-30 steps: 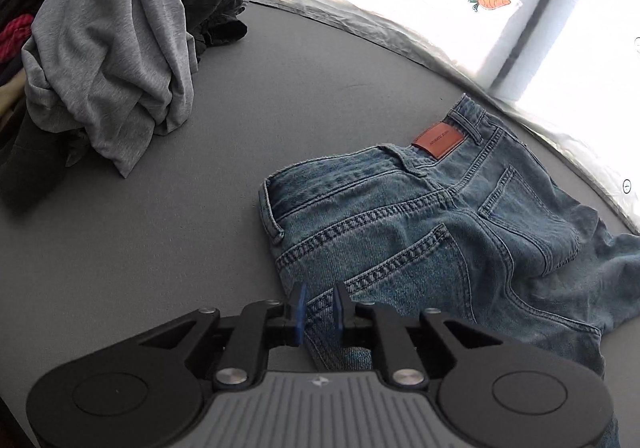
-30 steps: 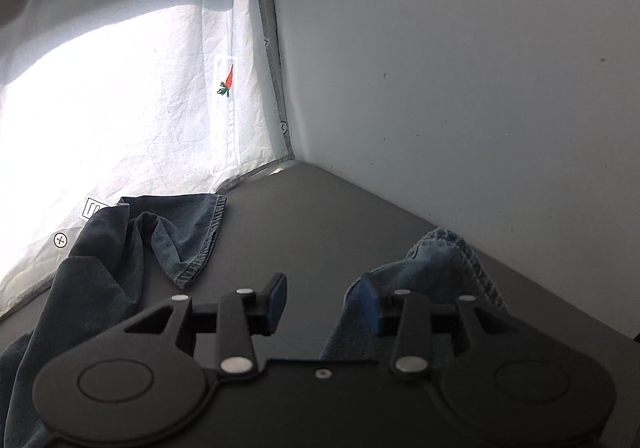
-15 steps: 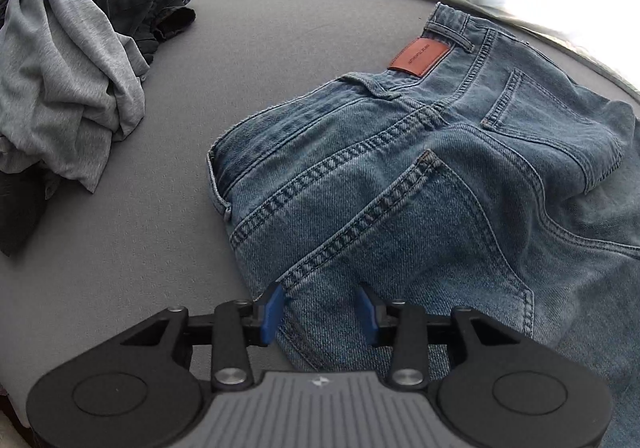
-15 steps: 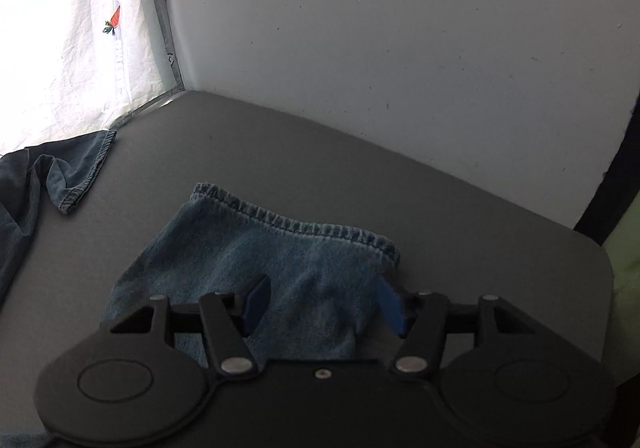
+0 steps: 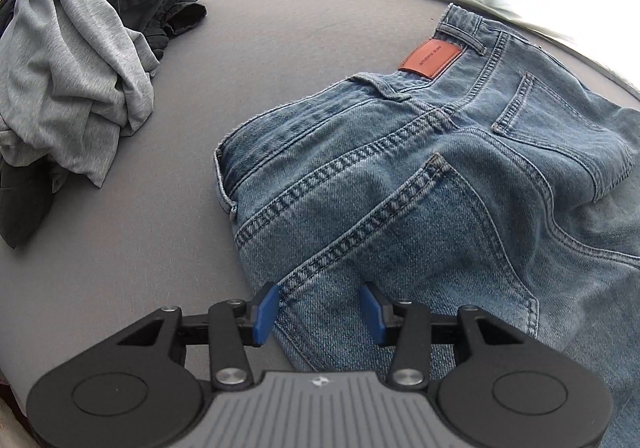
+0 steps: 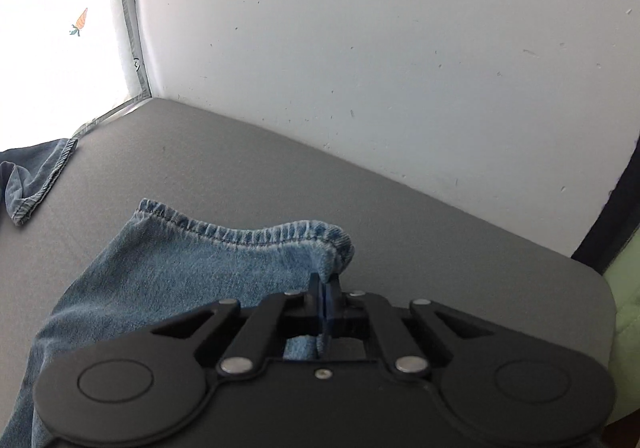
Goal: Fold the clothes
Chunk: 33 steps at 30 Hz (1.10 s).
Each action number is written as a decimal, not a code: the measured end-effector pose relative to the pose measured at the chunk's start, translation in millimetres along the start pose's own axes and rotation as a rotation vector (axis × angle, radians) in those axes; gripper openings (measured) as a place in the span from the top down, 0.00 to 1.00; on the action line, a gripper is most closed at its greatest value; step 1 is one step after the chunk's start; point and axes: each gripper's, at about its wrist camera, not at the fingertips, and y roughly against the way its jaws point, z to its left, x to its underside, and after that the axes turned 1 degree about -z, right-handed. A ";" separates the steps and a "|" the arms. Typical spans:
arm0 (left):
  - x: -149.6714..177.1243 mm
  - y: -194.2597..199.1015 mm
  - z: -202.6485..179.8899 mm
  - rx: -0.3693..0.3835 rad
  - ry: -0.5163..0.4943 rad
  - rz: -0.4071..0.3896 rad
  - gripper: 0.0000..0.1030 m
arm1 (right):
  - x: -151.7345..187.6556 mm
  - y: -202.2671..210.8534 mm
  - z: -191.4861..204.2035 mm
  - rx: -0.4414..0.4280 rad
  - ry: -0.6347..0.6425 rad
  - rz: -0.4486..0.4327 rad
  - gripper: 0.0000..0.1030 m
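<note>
Right gripper [image 6: 325, 288] clamps the jeans [image 6: 192, 272] hem; left gripper [image 5: 320, 306], jaws opening, straddles the seat.

lying spread on the tabletop [image 5: 120, 268]: jeans [image 5: 440, 187], waistband toward the far edge. sitting heaped well apart to their left: a clothes pile [image 5: 80, 59]. reaching toward the wall [image 6: 400, 47]: one leg hem [image 6: 240, 236], with the other hem [image 6: 40, 175] lying off to its left.

The left claw [image 5: 320, 314], jaws opening, straddles the jeans [image 5: 420, 207] (seat up) on the grey table [image 5: 160, 248].
</note>
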 end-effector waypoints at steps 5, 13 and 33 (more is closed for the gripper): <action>2.6 -1.0 8.7 0.024 0.042 0.003 0.43 | -22.2 15.4 -53.8 0.209 -0.074 -0.059 0.99; 4.8 -2.1 26.5 0.088 0.113 0.026 0.40 | 30.8 -6.5 -71.8 0.385 -0.056 0.177 0.94; 4.3 8.2 94.6 0.244 0.138 0.002 0.40 | 21.3 95.5 161.9 -0.417 0.149 0.124 0.34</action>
